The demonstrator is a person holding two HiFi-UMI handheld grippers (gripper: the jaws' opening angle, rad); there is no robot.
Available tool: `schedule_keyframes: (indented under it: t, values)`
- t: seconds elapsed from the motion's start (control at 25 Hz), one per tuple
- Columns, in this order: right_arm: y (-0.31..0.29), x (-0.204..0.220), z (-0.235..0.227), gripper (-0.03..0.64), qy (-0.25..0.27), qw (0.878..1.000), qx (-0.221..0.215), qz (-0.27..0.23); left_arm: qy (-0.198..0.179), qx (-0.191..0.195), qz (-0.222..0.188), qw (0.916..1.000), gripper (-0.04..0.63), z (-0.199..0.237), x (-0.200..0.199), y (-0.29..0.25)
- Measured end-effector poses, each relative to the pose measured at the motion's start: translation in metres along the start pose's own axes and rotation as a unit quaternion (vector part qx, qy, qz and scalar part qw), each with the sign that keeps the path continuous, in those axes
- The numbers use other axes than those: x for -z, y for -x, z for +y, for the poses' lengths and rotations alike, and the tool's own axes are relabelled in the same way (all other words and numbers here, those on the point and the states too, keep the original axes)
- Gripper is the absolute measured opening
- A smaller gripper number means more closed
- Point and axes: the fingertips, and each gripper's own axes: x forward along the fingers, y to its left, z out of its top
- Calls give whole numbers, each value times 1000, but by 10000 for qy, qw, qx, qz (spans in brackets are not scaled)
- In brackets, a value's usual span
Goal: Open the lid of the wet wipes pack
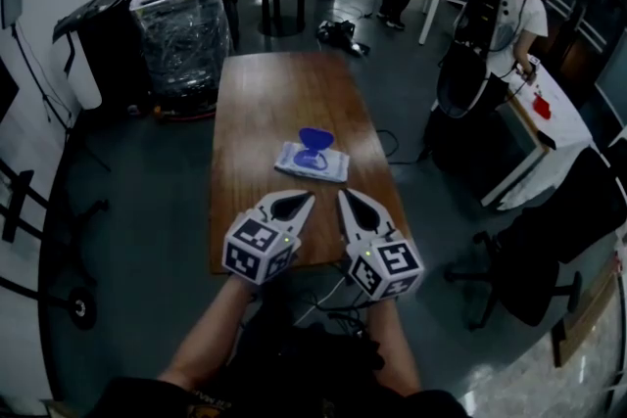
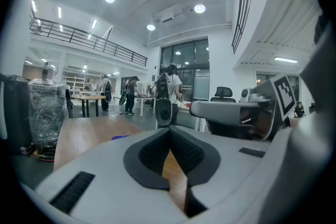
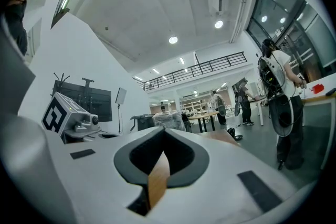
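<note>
– Wooden table (image 1: 257,103), long and bare but for one thing. Where's the pack?

– The wet wipes pack (image 1: 312,162) lies flat near the middle of it, a little way beyond my tips. Its blue lid (image 1: 314,142) stands up off the top, hinged at the far side.

– So which step are you on?

– I'd judge the opening itself is done. Nothing is between my fingers: the left gripper (image 1: 302,201) has its pads pressed together on air, and so does the right gripper (image 1: 348,201). Both hang side by side over the near end of the table, apart from the pack.

– And next?

– Little, I think. If the lid sags or springs back, I'd pin the pack with one closed tip and nudge the flap further over with the other. Otherwise, just keep clear of it.
</note>
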Motion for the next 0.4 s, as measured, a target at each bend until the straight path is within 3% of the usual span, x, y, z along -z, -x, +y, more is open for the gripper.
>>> schedule_keyframes:
  t: [0.4]
  values:
    - [6, -2, -3, 9, 2, 10000, 52, 4, -105, 7, -68, 9999, -5, -4, -3, -2]
